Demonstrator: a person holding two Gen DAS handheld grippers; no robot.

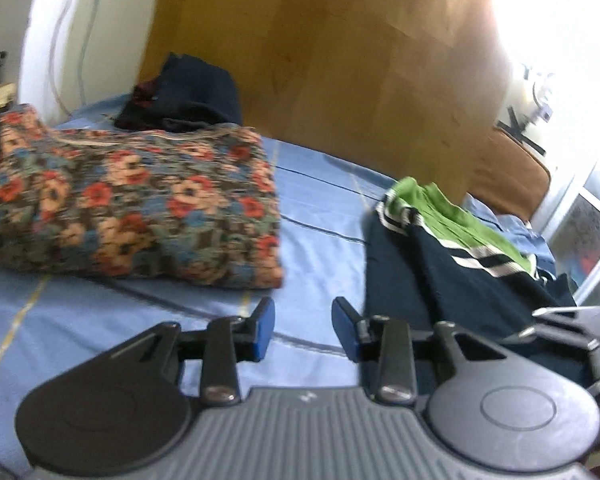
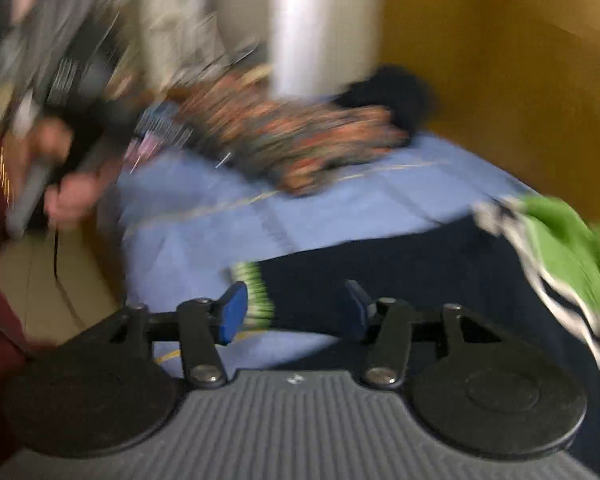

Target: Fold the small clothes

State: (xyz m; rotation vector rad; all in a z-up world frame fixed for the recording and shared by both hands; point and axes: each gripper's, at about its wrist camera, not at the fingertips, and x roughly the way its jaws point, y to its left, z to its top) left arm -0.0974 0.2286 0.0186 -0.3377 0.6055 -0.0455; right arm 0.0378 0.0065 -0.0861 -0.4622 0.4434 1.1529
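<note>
A navy garment point(image 1: 440, 272) with a green lining and white stripes lies crumpled on the blue bed sheet point(image 1: 320, 216), to the right of my left gripper point(image 1: 305, 328). That gripper is open, with only bare sheet between its blue pads. In the blurred right wrist view, my right gripper point(image 2: 296, 312) stands open low over the same navy garment point(image 2: 380, 268). The garment's green-and-white striped cuff point(image 2: 256, 300) lies just beside the left pad, and the pads do not press on the cloth.
A folded floral cloth point(image 1: 132, 200) lies at the left of the bed, with a dark clothes pile point(image 1: 188, 96) behind it. A wooden headboard point(image 1: 340, 60) rises at the back. A person's hand point(image 2: 64, 196) with a maroon sleeve holds the other gripper at the bed's left edge.
</note>
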